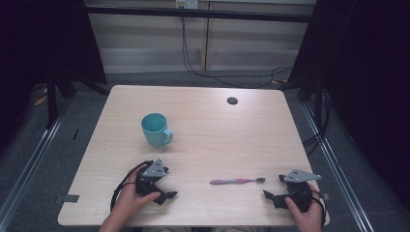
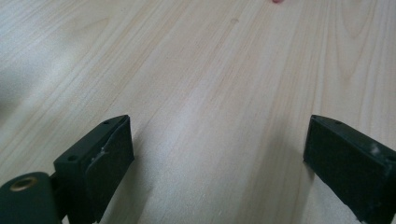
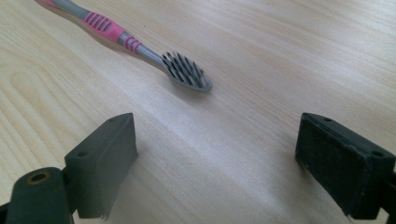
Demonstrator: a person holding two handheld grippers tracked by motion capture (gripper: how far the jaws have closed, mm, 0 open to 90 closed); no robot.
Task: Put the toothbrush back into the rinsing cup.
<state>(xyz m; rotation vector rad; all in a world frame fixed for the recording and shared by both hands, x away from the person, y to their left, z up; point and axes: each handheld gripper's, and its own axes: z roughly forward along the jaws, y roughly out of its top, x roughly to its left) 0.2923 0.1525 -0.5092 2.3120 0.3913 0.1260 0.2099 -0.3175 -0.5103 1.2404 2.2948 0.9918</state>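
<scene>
A pink and grey toothbrush (image 1: pixel 237 181) lies flat near the table's front edge, bristle head pointing right. My right gripper (image 1: pixel 273 186) rests on the table just right of that head, open and holding nothing. In the right gripper view the toothbrush (image 3: pixel 140 46) lies a little beyond the gripper (image 3: pixel 217 140), with its dark bristles up. My left gripper (image 1: pixel 168 183) rests at the front left, open and aimed toward the brush handle. Bare wood lies between the jaws of this gripper (image 2: pixel 217 144). A teal mug (image 1: pixel 155 129) stands upright behind it, handle toward the front right.
The light wooden table (image 1: pixel 203 145) has a dark round cable hole (image 1: pixel 232 100) near its far edge. Black cables trail on the floor behind the table. Dark frame posts stand at both sides.
</scene>
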